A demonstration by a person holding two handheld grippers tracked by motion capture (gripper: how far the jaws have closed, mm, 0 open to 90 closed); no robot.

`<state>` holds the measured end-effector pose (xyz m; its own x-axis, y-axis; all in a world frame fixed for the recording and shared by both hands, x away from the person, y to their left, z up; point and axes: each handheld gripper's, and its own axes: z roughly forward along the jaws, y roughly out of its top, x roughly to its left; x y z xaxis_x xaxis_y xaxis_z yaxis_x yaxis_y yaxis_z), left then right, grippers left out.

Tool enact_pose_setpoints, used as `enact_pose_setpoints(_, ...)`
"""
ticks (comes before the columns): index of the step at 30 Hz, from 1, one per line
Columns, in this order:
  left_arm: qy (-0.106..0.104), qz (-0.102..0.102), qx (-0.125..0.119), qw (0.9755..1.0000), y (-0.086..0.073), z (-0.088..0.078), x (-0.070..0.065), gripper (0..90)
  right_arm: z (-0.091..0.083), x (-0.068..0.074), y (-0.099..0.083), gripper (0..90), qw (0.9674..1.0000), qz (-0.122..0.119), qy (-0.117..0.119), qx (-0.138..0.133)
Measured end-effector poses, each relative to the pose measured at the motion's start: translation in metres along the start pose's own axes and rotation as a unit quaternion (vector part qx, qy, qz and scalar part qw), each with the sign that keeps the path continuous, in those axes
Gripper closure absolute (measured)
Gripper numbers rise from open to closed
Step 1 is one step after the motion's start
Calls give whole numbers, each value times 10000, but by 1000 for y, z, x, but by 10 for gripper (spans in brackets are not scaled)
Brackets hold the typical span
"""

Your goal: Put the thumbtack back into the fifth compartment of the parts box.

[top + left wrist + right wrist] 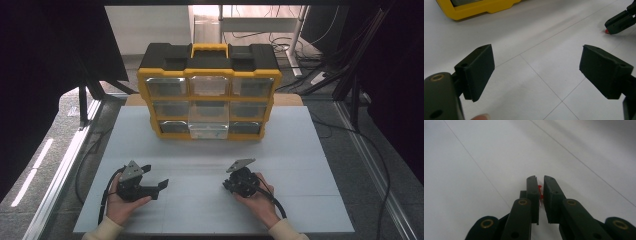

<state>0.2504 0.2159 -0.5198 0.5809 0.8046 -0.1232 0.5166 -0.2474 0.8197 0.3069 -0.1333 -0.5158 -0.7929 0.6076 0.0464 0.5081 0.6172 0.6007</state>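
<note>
A small red object is pinched between the two jaws of my right gripper, low over the white table. Too little of it shows to tell what it is. In the high view the right gripper sits at the front right of the table, in a hand. The left gripper view catches that gripper's black jaws and the red tip at the top right. My left gripper is at the front left, open wide, with only bare table between its jaws.
A yellow and black drawer organizer stands at the back middle of the white table. Its bottom middle clear drawer sticks out a little. Its yellow base corner lies ahead of the left gripper. Cables trail from both grippers.
</note>
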Motion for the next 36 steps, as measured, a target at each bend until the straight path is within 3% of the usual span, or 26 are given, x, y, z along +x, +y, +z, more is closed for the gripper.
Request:
enact_pose_setpoints(9,7,-3,0,10000,0,0,0,130,-15,-8,0,831,9988,272,197,-367)
enact_pose_setpoints(20,13,9,-17,10000,0,-1,0,130,-42,-18,2,831,9940,493,306,-928)
enact_pose_setpoints(29,9,-5,-19,10000,1,-1,0,129,-70,-21,11,831,9877,479,303,-1459)
enact_pose_setpoints(36,9,0,-19,10000,1,-1,0,130,-82,-24,14,831,9848,491,246,-1649)
